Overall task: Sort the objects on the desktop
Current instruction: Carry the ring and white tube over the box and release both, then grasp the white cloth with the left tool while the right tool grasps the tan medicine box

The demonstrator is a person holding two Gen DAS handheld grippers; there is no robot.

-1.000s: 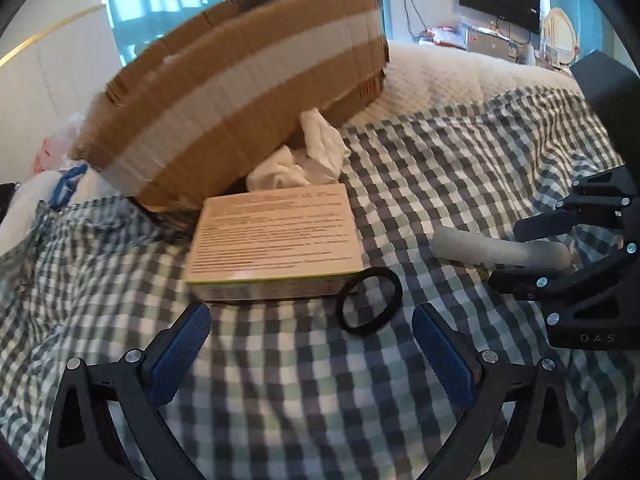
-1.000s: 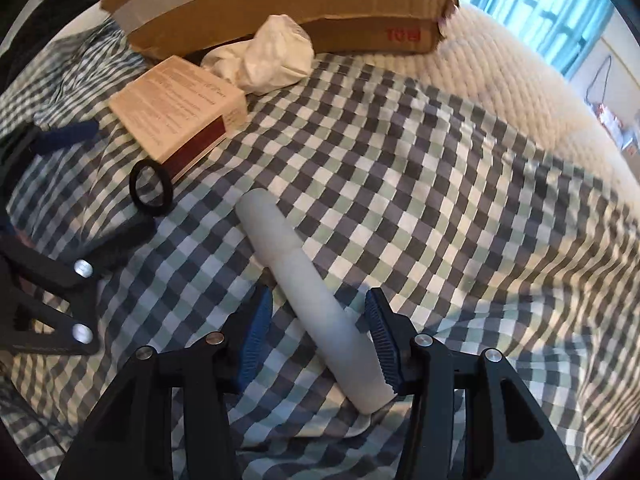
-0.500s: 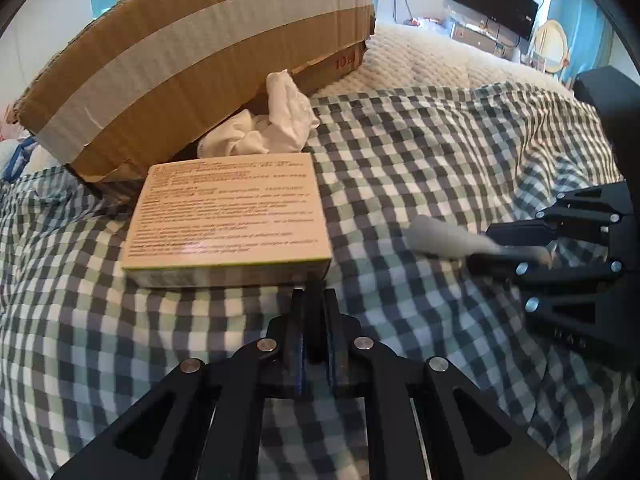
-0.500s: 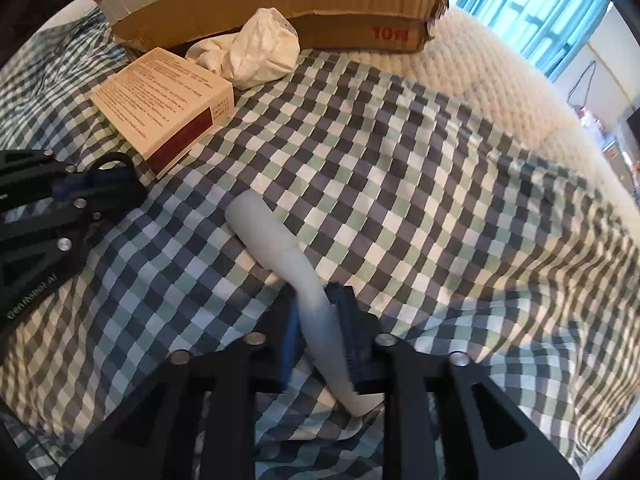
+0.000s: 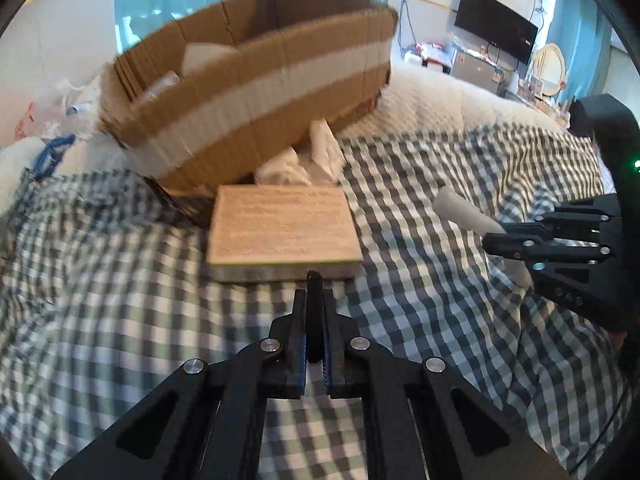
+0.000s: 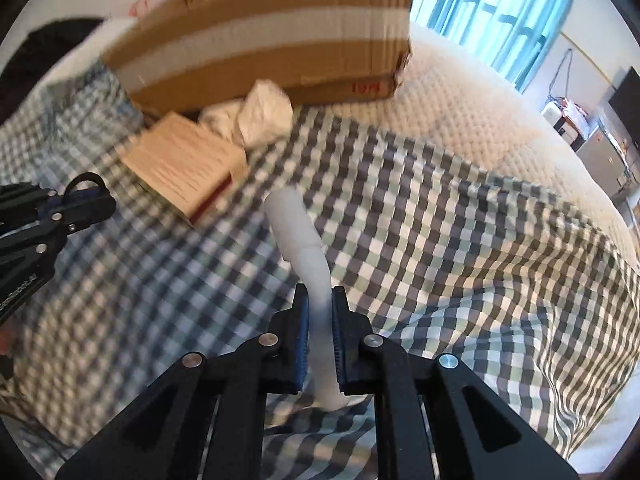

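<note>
Since both claws are squeezed tight on stuff, this looks like the carry step. The left gripper (image 5: 315, 334) is pinched on a thin black ring (image 5: 314, 312), w/ the ring's edge poking up between the blue pads. The right gripper (image 6: 319, 330) is clamped on the thin end of a long white squishy tube (image 6: 298, 236), and the fat end sticks out fwd, above the checkered blanket (image 6: 440, 220).

The big cardboard box (image 5: 256, 108) sits at the far side, top open, w/ some white things inside. A flat tan box w/ small print (image 5: 282, 226) lies just in front of it, and a crumpled white tissue (image 5: 304, 160) is tucked between them.

Next move, I think: lift both things higher, go over the tan box and up past the cardboard wall, then let go inside. The tube is floppy, so it may droop and bump the wall.
</note>
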